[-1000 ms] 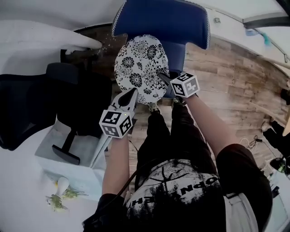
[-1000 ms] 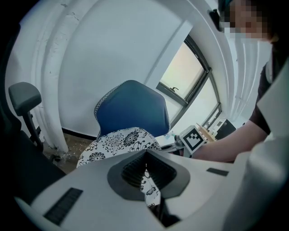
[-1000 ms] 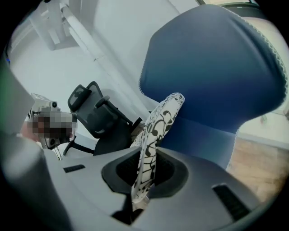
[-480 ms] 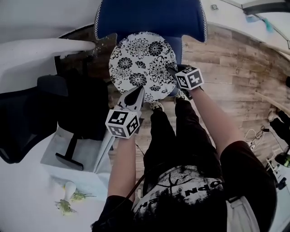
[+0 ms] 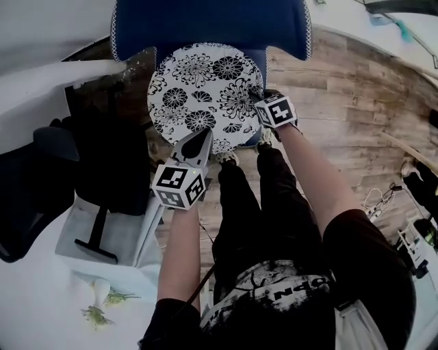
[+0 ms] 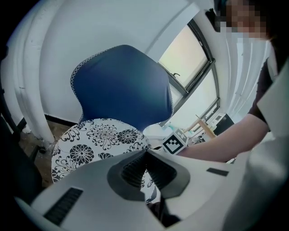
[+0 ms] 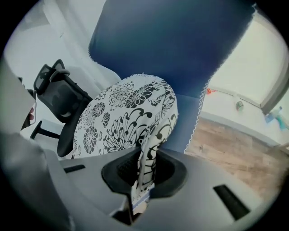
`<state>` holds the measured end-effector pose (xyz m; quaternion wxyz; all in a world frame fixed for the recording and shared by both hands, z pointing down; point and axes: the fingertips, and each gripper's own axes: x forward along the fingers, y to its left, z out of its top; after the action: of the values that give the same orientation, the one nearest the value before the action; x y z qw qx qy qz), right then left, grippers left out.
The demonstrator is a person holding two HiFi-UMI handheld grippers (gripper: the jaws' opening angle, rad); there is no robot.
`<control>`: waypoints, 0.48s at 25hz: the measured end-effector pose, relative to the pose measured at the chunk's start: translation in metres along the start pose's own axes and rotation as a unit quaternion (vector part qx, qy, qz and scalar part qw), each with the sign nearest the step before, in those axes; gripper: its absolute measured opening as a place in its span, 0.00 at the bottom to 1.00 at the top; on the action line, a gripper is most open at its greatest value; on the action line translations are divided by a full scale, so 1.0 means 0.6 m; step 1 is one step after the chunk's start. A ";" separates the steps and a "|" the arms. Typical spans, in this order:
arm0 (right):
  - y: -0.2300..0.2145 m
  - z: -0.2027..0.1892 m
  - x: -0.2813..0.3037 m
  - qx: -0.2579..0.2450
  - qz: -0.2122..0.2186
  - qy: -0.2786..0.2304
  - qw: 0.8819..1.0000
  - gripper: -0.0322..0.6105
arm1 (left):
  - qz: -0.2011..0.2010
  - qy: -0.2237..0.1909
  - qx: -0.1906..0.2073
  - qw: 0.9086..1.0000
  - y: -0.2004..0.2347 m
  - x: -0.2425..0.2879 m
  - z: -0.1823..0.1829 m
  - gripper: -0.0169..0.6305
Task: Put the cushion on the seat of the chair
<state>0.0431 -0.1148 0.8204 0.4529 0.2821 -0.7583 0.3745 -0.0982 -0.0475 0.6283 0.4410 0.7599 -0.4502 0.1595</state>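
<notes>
Cushion: The round white cushion with black flowers [image 5: 202, 89] is hanging just over the seat of the blue cloth chair with white stitching [image 5: 205, 20]. It is covering almost all of the seat. I cannot tell if its far edge is touching the seat yet.
Left fingers: The left gripper [image 5: 202, 139] is pinching the cushion's near edge. Its fingers are squeezed narrow on the cloth.
Right fingers: The right gripper [image 5: 254, 98] is pinching the cushion's right edge. Its fingers are narrow too, with a fold of cloth standing up between them.
Tilt: In the right gripper view the pinched side is sitting higher than the rest of the cushion.
Worry, sliding: The cushion's near edge is sticking out past the seat's front edge. Letting go here could be sending it sliding down onto the brown wooden floor [image 5: 342, 102].
Worry, uneven drop: One gripper opening before the other could be making the cushion swing, fold over or land crooked.
Worry, snagging: The cloth is tucked deep between the right fingers. Pulling away too soon could be dragging the cushion back off the seat.
</notes>
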 end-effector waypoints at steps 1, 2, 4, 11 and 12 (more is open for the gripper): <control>-0.004 0.000 0.003 -0.005 -0.003 0.001 1.000 0.10 | -0.001 0.002 0.001 1.000 -0.002 0.005 0.000 0.05; -0.006 -0.003 0.006 -0.010 -0.006 0.004 1.000 0.10 | -0.002 0.005 0.003 1.000 -0.004 0.009 0.000 0.05; -0.011 -0.009 0.017 -0.019 -0.011 0.012 1.000 0.10 | -0.007 0.009 0.006 1.000 -0.008 0.017 0.002 0.05; -0.021 -0.015 0.045 0.003 -0.011 0.015 1.000 0.10 | -0.012 0.020 0.009 1.000 -0.005 0.032 0.003 0.05; -0.020 -0.015 0.047 -0.002 -0.010 0.017 1.000 0.10 | -0.013 0.021 0.010 1.000 -0.004 0.034 0.000 0.05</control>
<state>0.0447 -0.1166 0.8523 0.4697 0.2829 -0.7485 0.3729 -0.0850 -0.0581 0.6396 0.4450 0.7664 -0.4292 0.1743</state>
